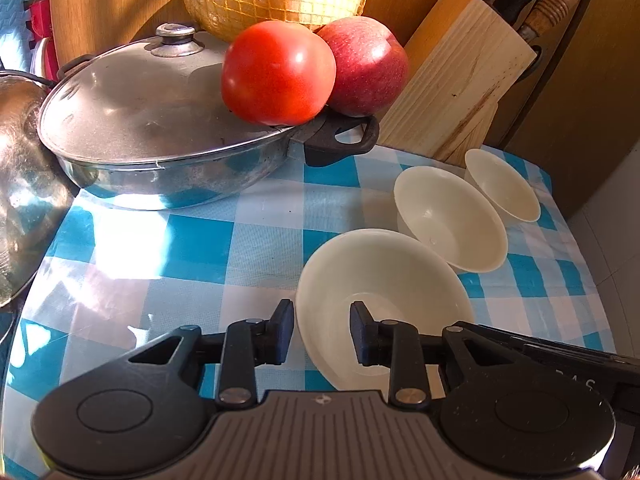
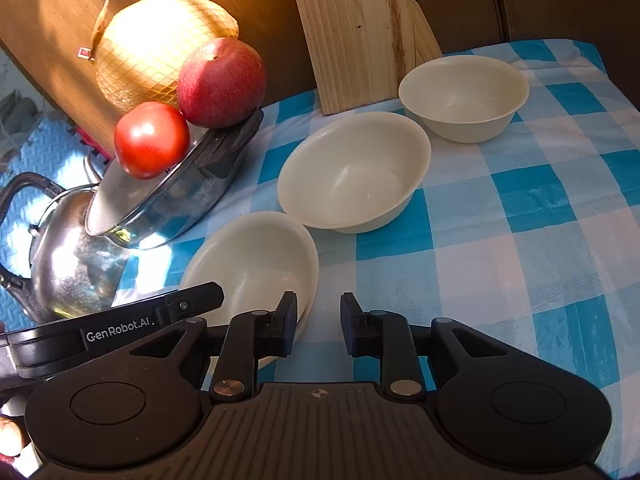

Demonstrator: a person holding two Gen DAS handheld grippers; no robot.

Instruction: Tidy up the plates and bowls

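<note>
Grippers: I see left (image 1: 322, 332) straddling near bowl (image 1: 384, 280) rim, right (image 2: 319, 328) part-open, empty.
Obstacles: pan (image 1: 160, 136), knife block (image 1: 460, 80) crowd bowls.

Home kitchen. Checked cloth on tabletop (image 2: 540, 208); lidded steel pan (image 1: 160, 120), kettle (image 2: 68, 256), wooden knife block (image 1: 468, 68) at far side; tomato (image 1: 278, 72), apple (image 1: 364, 64), netted pomelo (image 2: 160, 44).

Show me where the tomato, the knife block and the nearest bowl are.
tomato (image 1: 278, 72), left wrist view, middle of its skin.
knife block (image 1: 460, 76), left wrist view, front wooden face.
nearest bowl (image 2: 256, 256), right wrist view, inner wall.
</note>
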